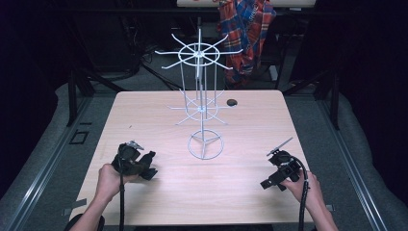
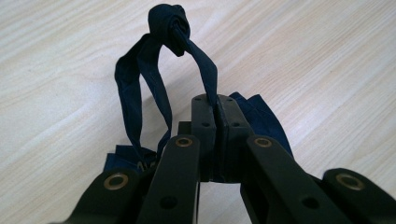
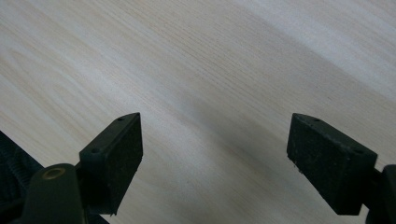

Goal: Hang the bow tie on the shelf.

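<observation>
A light wooden table (image 1: 159,192) is sitting in a dark room, with a white wire rack (image 1: 202,96) standing on it. The left gripper (image 2: 217,109) is pinching a thin strap of a dark blue cloth (image 2: 154,88), down by the near left side. The cloth looks soft, light and floppy, so the knotted loop is a good spot to grab. The right gripper (image 3: 215,154) is gaping wide over bare wood.

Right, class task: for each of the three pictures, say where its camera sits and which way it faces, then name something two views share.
High view: above the person's side, facing forward and down on the table and white wire rack; both forearms and both grippers enter from below.
Left gripper view: on the left gripper, looking along its jaws, shut on a dark knotted cloth.
Right gripper view: on the right gripper, facing the tabletop, jaws wide apart.
Shared: the cloth in the high view and left gripper view.
</observation>
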`<control>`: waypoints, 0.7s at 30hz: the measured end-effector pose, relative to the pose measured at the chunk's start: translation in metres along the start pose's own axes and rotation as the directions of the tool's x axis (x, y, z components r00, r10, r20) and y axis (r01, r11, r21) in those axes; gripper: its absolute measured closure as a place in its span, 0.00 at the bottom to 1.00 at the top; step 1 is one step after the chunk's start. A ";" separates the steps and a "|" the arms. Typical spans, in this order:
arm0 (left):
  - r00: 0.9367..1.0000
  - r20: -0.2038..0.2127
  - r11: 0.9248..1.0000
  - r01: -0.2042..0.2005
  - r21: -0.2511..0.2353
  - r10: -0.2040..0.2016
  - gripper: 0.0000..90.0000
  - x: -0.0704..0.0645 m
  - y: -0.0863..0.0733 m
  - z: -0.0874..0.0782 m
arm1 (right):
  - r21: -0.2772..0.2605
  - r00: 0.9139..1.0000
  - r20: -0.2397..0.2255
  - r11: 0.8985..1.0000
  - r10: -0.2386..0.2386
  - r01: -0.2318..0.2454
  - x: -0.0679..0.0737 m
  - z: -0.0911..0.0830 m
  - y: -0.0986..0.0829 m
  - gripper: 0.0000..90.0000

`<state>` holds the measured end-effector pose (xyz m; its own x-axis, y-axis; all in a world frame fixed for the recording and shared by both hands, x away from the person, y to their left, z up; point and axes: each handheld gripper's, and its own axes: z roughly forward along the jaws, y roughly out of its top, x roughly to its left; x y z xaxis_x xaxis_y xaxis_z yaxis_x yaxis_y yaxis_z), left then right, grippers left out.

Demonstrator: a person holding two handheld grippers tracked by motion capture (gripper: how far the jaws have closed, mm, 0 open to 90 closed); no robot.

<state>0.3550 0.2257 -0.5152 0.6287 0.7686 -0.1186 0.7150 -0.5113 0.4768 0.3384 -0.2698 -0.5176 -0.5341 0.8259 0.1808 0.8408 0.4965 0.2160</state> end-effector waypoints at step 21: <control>0.999 -0.013 0.992 -0.036 -0.123 0.035 0.97 -0.008 0.006 -0.025 | -0.029 1.000 -0.001 0.999 0.019 -0.019 0.000 0.000 -0.002 0.19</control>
<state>0.3465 0.2264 -0.4895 0.6489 0.7554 -0.0906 0.6489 -0.4873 0.5844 0.3364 -0.2707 -0.5183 -0.5179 0.8349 0.1864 0.8479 0.4723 0.2406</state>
